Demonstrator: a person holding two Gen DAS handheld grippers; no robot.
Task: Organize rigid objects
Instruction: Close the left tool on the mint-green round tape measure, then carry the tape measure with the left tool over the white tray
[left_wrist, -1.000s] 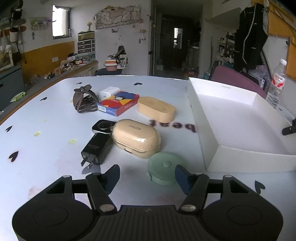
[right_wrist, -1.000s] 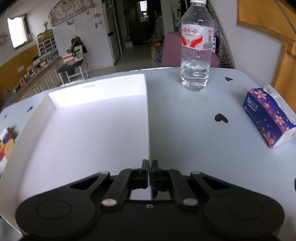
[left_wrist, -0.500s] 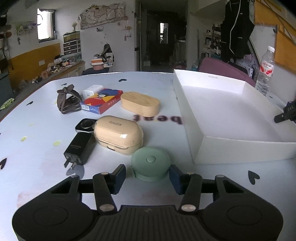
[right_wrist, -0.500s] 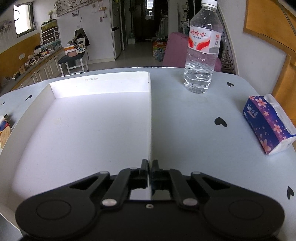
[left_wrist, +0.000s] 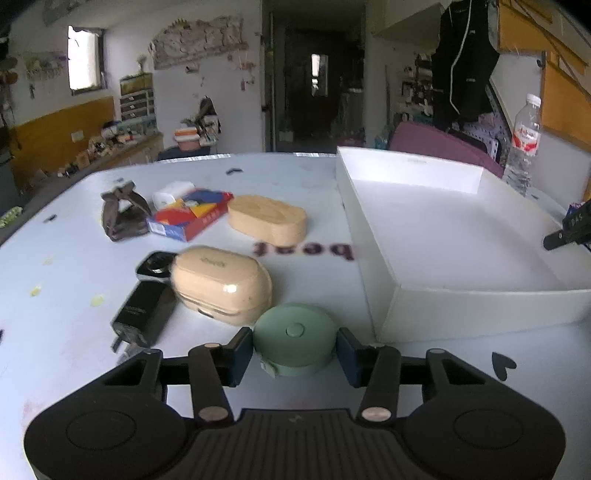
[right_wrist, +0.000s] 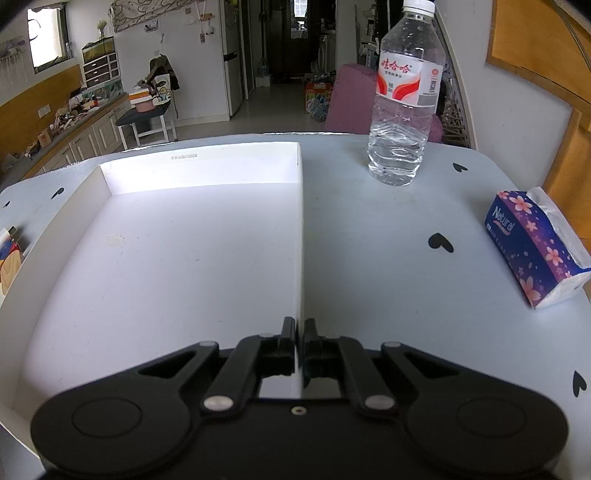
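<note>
- Round sage-green plastic case w/ centre button sits on white table, right between blue pads of left gripper; jaws closing, both pads look to be touching case's sides.
- Just beyond green case: glossy beige rounded hard-shell case, its near edge at or almost at the green one – can't tell which.
- Black rectangular plug-in charger lies left of beige case, prongs pointing toward camera; small black-and-silver square gadget beside charger's far end, tucked against beige case.
- Farther back: pale wooden oval box, red/blue/yellow card box w/ small white adapter block behind it, brown hair claw clip at far left of group.
- Shallow white cardboard tray stands to right of items, nothing inside in either view; near-left corner close to green case, not touching.
- Right gripper closed on tray's right wall, thin wall edge pinched between black fingers, one finger inside tray, one outside. Its tip shows at far right edge in left-wrist view.
- Right of tray: clear water bottle w/ red-white label upright near table's far edge; purple floral tissue pack lying well apart from tray, near table's right edge.
- Black heart stickers dotted over tabletop.
</note>
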